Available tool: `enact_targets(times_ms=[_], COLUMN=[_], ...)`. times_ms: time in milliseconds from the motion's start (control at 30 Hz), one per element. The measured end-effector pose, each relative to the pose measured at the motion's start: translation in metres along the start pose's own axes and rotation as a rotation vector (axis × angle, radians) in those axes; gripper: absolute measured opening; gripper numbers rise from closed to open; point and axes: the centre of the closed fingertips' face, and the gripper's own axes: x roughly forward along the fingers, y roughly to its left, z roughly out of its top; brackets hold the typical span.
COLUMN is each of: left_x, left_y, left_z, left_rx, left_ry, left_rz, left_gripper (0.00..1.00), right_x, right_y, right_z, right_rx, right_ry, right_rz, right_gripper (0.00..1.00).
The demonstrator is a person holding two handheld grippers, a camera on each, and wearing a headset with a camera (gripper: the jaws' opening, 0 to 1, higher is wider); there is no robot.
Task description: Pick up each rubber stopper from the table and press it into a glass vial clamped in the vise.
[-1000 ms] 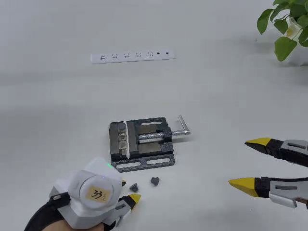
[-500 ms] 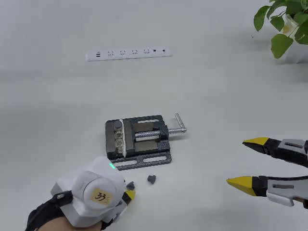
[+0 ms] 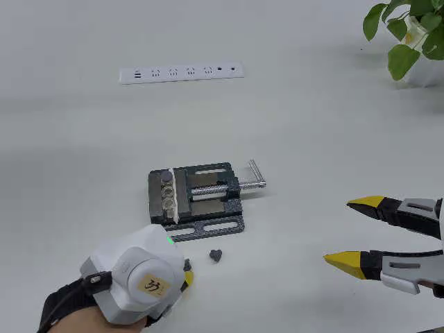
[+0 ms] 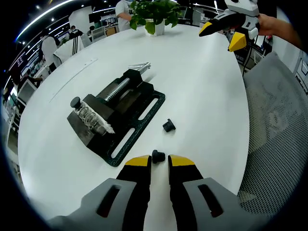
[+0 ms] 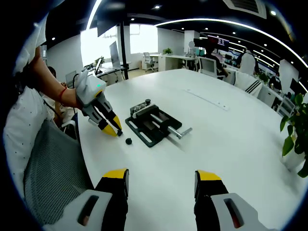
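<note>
One rubber stopper (image 4: 158, 155) is sitting on the white table (image 3: 312, 139) between the tips of the left gripper (image 4: 159, 161). Its jaws are standing slightly apart on either side, released rather than pinching. A second stopper (image 4: 168, 125) is lying just beyond, near the base of the vise (image 4: 115, 113). Glass vials (image 4: 91, 114) are standing clamped in the vise, one of them wearing a dark cap (image 4: 75, 102). The right gripper (image 5: 162, 175) is hovering well apart from the vise, jaws spread wide and gripping nothing.
</note>
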Motion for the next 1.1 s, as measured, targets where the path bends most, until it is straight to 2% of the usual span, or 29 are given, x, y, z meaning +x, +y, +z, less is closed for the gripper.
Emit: enact_targets(times_ms=[633,967,1100], left_x=[0.0047,0.0045,0.0028], left_y=[0.0027,0.0027,-0.0010], left_z=[-0.0050,-0.0054,-0.0020], left_rx=[0.061,0.063,0.080], left_ry=[0.014,0.014,-0.004], left_rz=[-0.005,-0.033,-0.054], left_gripper=[0.08,0.07,0.07], right_x=[-0.0009,0.0018,0.0033], right_y=[0.0003,0.0032,0.0052], right_z=[-0.0025,-0.0001,0.0002], right_rx=[0.005,0.001,-0.002], right_ry=[0.002,0.007,0.011], right_rz=[-0.002,0.011,0.020], right_gripper=[0.50,0.50,0.49])
